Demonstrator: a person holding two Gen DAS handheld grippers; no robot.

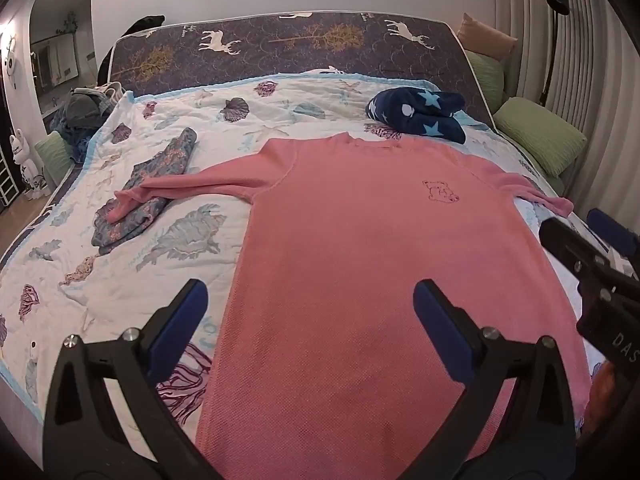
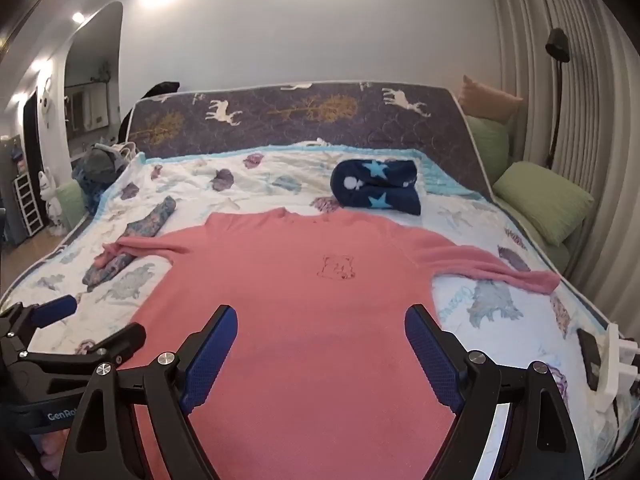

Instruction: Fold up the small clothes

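- Far left on the bed (image 1: pixel 120 280), a floral-print garment (image 1: pixel 140 196) lies crumpled; the cuff of the pink long-sleeved top's left sleeve (image 1: pixel 160 192) rests on it.
- The left claw (image 1: pixel 310 320) hangs released over the lower left part of the top, its blue pads (image 1: pixel 180 324) spread wide with nothing between them.
- The pink long-sleeved top (image 1: pixel 360 260) lies flat, face up on the seashell quilt, collar toward the headboard, both sleeves stretched out sideways. I'd judge it is spread and ready, with no fold made yet.
- The right claw (image 2: pixel 320 356) is likewise released and empty over the middle of the top, near its hem.
- Behind the collar sits a navy star-print bundle (image 2: pixel 376 186), apparently a garment already set aside.
- The next move probably calls for each claw to pinch a sleeve or side edge and bring it across the chest; the left sleeve must come clear of the floral piece.
- Only the right wrist view shows the whole right sleeve (image 2: pixel 500 268) down to its cuff and a white plug strip (image 2: pixel 612 364) at the bed's right edge; the left wrist view shows more of the quilt on the left.
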